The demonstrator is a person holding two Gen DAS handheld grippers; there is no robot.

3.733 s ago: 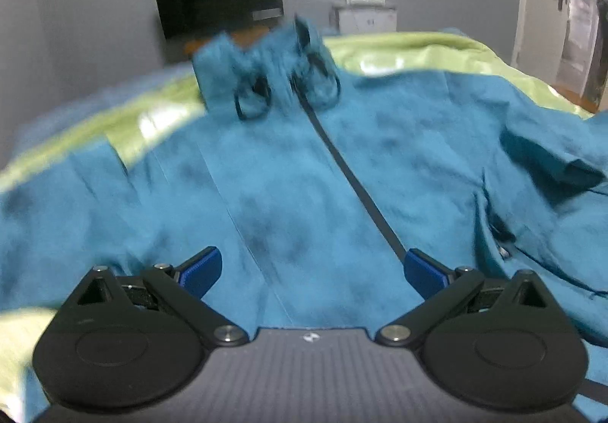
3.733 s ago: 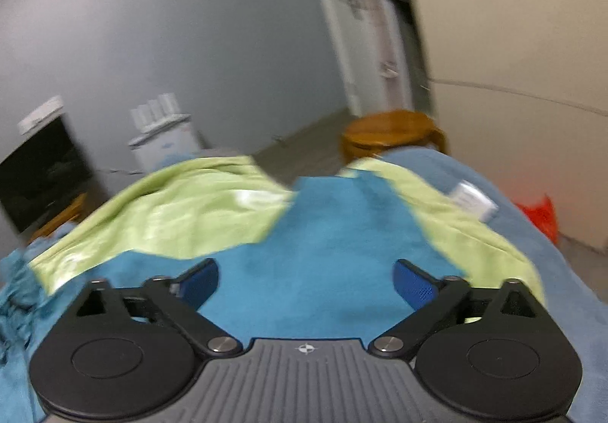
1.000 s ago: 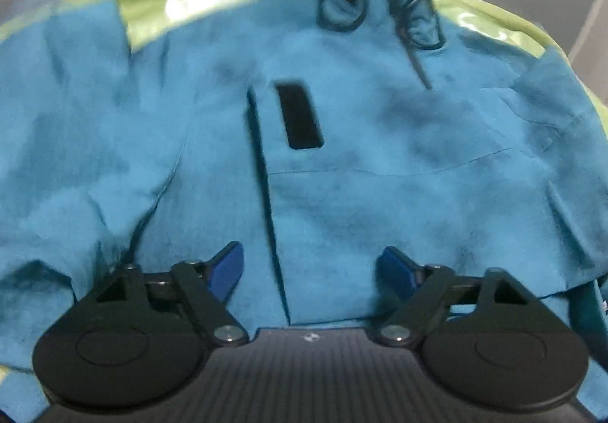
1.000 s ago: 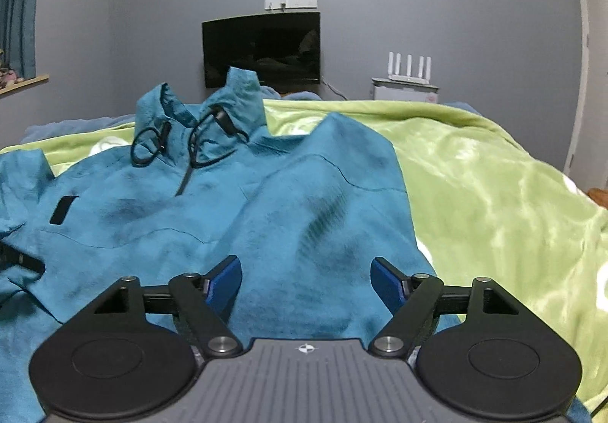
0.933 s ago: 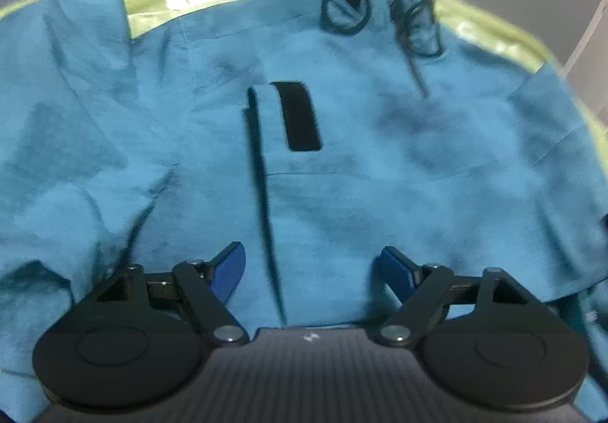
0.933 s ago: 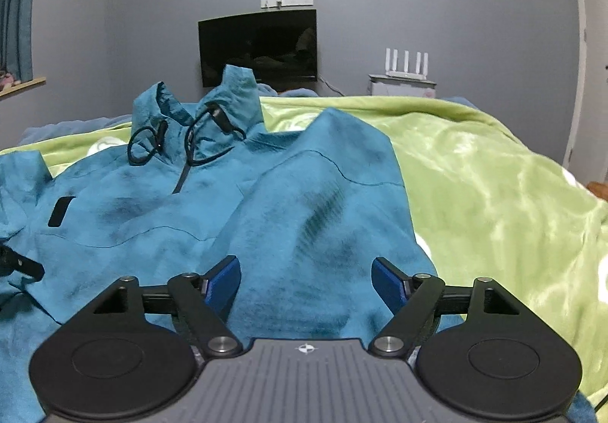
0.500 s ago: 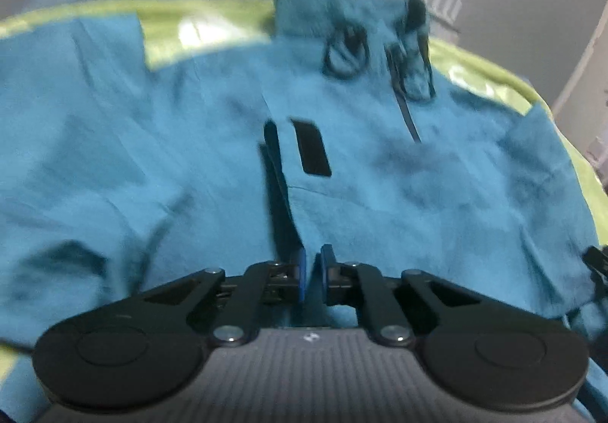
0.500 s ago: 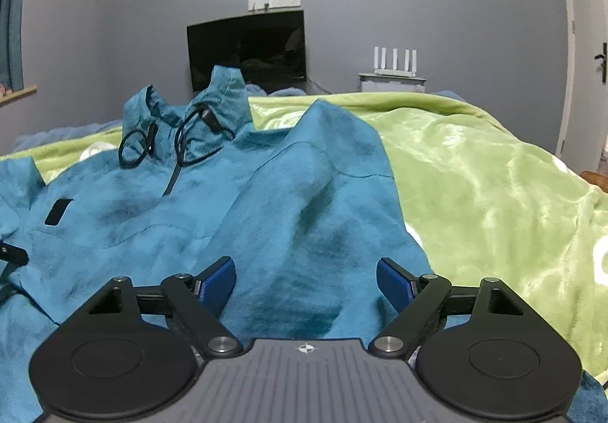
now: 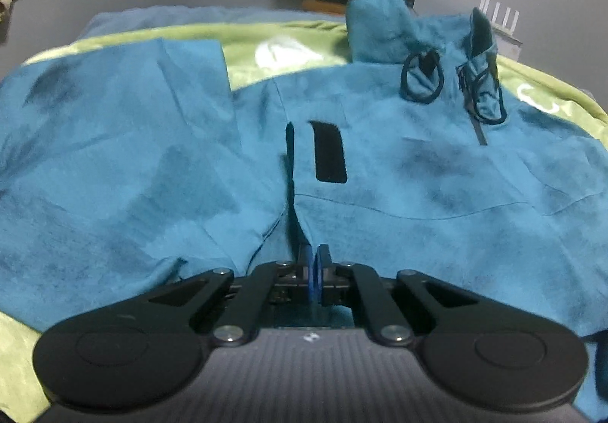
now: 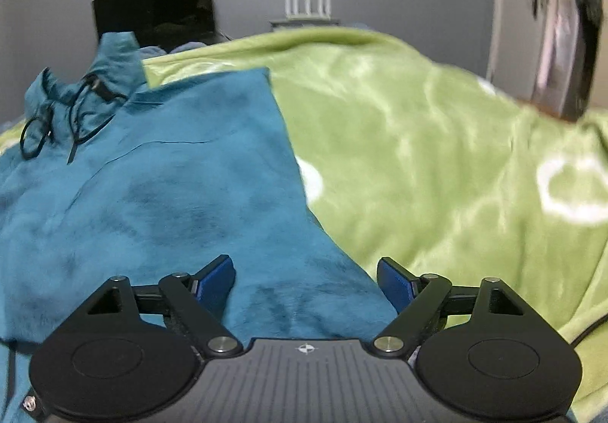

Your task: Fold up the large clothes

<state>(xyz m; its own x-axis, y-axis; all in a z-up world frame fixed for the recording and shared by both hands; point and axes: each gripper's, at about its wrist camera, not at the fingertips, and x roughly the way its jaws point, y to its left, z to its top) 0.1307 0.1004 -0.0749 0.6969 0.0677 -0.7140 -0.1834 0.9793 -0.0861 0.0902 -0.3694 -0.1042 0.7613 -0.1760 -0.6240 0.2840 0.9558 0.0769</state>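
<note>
I see the teal jacket (image 9: 380, 195) spread on the bed's green blanket (image 10: 437, 157). My left gripper (image 9: 314, 263) has its jaws pinched on a fold near the front. It looks soft, light and floppy. My right gripper (image 10: 304, 282), jaws wide, hovers over the side edge, a good hold.

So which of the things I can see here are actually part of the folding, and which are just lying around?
Part of the job:
- teal jacket, spread on the bed
- left tongs, shut on a fold of the jacket
- right tongs, open over the jacket's edge

Just lying about:
- green blanket under the jacket
- dark screen on the wall
- white router
- door
</note>
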